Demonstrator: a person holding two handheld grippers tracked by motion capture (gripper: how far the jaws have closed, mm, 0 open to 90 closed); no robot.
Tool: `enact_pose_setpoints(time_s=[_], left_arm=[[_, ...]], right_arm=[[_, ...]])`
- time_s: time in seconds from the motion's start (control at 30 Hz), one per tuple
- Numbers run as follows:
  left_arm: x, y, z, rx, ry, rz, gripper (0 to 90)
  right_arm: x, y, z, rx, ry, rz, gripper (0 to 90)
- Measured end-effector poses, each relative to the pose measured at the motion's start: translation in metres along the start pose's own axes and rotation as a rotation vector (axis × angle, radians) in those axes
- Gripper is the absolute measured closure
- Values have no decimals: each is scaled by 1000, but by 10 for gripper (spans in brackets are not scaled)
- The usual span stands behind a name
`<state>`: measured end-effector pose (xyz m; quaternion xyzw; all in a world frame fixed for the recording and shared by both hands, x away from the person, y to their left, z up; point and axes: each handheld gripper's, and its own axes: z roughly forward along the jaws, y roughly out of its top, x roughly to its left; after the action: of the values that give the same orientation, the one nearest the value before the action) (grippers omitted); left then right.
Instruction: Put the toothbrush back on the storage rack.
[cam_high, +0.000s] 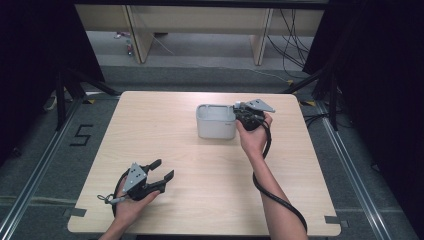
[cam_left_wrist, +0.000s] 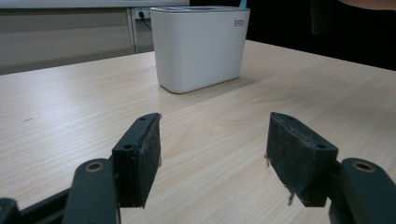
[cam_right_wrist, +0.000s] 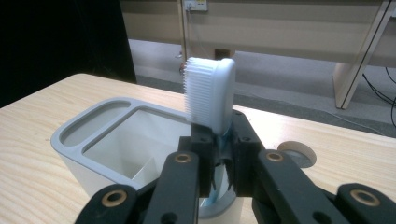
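A white holder (cam_high: 216, 121) with a grey rim and inner compartments stands at the back middle of the table. My right gripper (cam_high: 241, 116) hovers at its right end. In the right gripper view it (cam_right_wrist: 223, 158) is shut on the neck of a toothbrush (cam_right_wrist: 210, 93); the white bristled head stands upright above the jaws, over the holder's (cam_right_wrist: 70, 135) near end. The handle below the jaws is hidden. My left gripper (cam_high: 164, 169) rests near the front left of the table, open, with nothing between its pads (cam_left_wrist: 142, 154). The holder (cam_left_wrist: 201, 46) stands well ahead of it.
The wooden table (cam_high: 200, 190) has a round cable hole (cam_right_wrist: 296, 154) just beyond the holder. Behind the table stand wooden bench legs (cam_high: 137, 35) and loose cables (cam_high: 292, 45). Dark curtains flank both sides. A "5" (cam_high: 82, 135) is marked on the floor at left.
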<state>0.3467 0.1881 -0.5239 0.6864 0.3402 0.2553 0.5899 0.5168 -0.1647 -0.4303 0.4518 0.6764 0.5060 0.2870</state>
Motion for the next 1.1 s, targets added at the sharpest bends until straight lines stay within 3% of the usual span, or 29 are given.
enact_pose_setpoints(time_s=[0.2,0.23,0.4,0.43,0.5,0.57,0.6,0.73,0.77,0.9,0.97,1.0,1.1], left_arm=[[0,0,0,0,0,3,348],[0,0,0,0,0,3,348],[0,0,0,-1,-1,1,348],[0,0,0,-1,-1,1,348],[0,0,0,0,-1,2,348],[0,0,0,-1,-1,2,348],[0,0,0,-1,-2,2,347],[0,0,0,0,-2,5,348],[0,0,0,-1,-2,5,348],[0,0,0,-1,-1,6,348],[-1,0,0,-1,-2,6,348],[-1,0,0,-1,-1,7,348],[-1,0,0,-2,-1,7,348]], right_arm=[[-1,-1,1,-3,-2,-1,831],[2,-1,0,12,-12,24,831],[-2,-5,3,5,-8,-26,830],[0,-5,3,17,-7,8,828],[0,-6,3,17,-7,-6,818],[-1,-6,3,15,-16,-25,779],[1,-6,3,16,-16,0,761],[1,-6,3,17,-5,-17,648],[2,-7,2,28,-4,4,616],[3,-10,0,34,-6,-2,516],[1,-11,-1,33,-10,-37,483],[3,-11,-2,39,-14,-9,470],[3,-12,-4,58,-13,-1,438]])
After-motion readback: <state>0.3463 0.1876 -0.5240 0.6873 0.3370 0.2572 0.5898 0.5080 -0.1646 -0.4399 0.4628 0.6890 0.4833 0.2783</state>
